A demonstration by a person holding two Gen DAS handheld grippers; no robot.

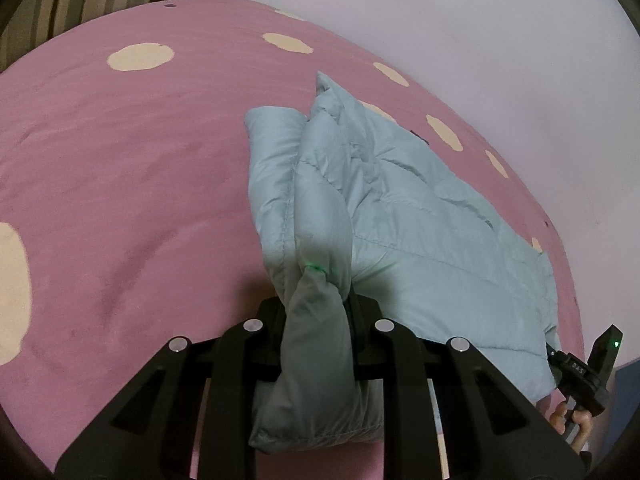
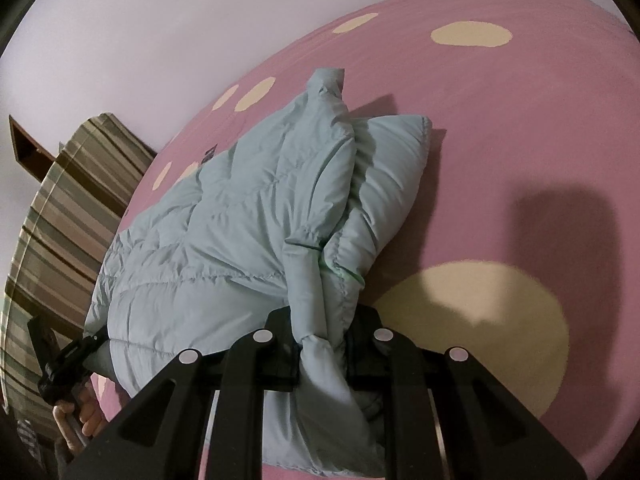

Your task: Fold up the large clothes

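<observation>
Two grippers each pinched a bunched fold of the pale green puffer jacket, which lay on the pink spotted rug. On the jacket's near edge, the left gripper was clamped on one gathered corner and the right gripper on another. Beyond the jacket stood a striped cushion, off the rug.

Pink soft surface w/ cream oval spots fills most of both views. Plain pale lilac-white wall behind. Striped brown/green/beige curtain fabric at the side. Dim indoor light, hard shadows.
</observation>
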